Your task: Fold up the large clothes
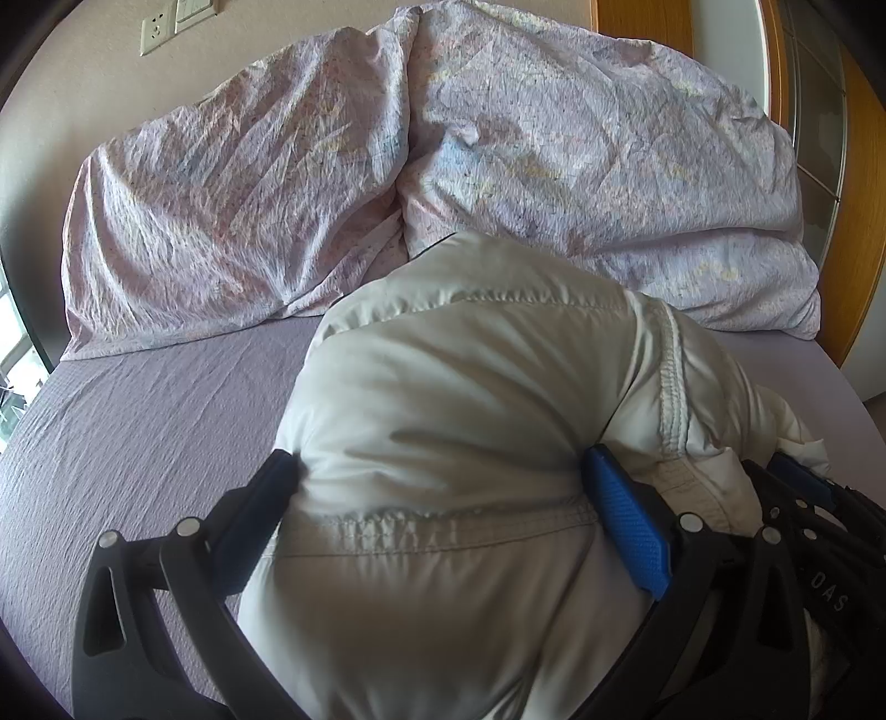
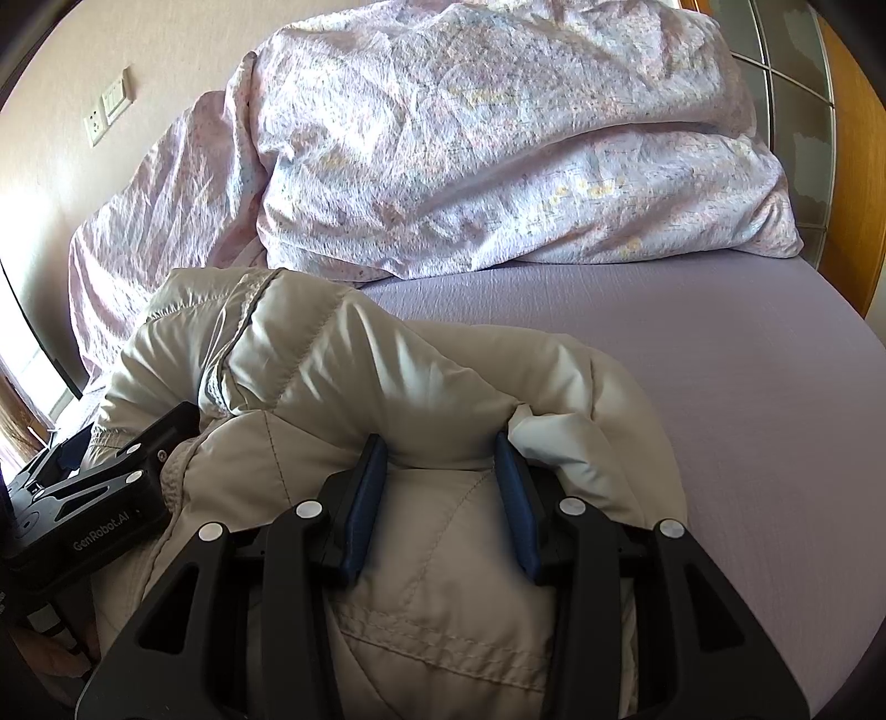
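A puffy beige down jacket [image 1: 465,399] lies bunched on the lilac bed sheet [image 1: 144,421]. In the left wrist view my left gripper [image 1: 443,471] has a thick fold of the jacket between its blue pads [image 1: 628,520], and both pads press into the padding. In the right wrist view the jacket [image 2: 354,365] fills the foreground, and my right gripper [image 2: 443,448] is shut on another bulging fold, with white lining [image 2: 559,437] spilling beside the right pad. The left gripper's black body [image 2: 94,498] shows at the left edge, close beside the right one.
Two crumpled floral pillows [image 1: 598,160] [image 1: 221,210] lean against the wall at the head of the bed. Bare sheet [image 2: 720,376] stretches to the right. A wooden frame with a glass panel [image 1: 825,166] stands at the right, a wall socket [image 1: 158,30] at upper left.
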Motion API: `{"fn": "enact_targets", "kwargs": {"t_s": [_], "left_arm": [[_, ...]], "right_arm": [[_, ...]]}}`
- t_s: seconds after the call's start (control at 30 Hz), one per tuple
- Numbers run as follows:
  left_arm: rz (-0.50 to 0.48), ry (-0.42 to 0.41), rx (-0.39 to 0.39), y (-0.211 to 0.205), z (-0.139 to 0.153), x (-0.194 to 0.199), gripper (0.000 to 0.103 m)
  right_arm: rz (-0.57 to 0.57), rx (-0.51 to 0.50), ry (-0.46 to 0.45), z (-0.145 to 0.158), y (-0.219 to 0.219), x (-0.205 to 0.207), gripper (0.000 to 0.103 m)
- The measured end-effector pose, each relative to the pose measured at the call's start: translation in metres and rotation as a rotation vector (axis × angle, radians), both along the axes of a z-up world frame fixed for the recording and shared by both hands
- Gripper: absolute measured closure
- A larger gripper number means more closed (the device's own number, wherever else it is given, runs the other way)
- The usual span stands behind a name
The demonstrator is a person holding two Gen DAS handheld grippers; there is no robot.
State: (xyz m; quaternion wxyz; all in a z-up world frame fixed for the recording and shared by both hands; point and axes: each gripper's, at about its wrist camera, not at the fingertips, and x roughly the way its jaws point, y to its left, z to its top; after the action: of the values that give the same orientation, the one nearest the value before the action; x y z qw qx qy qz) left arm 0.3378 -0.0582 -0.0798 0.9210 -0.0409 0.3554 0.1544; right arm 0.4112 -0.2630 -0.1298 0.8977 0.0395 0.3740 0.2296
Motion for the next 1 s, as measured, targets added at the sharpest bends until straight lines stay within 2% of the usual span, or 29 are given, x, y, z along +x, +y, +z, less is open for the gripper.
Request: {"fn": "enact_targets", "kwargs": {"t_s": [0.7,0.87,1.0], "left_arm": [[0.002,0.0,0.001,0.0,-0.001,-0.001,0.002],[-0.003,0.033,-0.015,0.001,0.002,0.002,0.002],[-0.032,0.077,-0.043,0.005,0.009,-0.003,0.002]], "right_arm": [[-0.007,0.017,0.004,0.0,-0.002,0.0,0.061],[-0.013,-0.02,0.034,0.004,0.002,0.002,0.061],[-0.033,-0.1,0.101,0.017,0.009,0.0,0.059]]}}
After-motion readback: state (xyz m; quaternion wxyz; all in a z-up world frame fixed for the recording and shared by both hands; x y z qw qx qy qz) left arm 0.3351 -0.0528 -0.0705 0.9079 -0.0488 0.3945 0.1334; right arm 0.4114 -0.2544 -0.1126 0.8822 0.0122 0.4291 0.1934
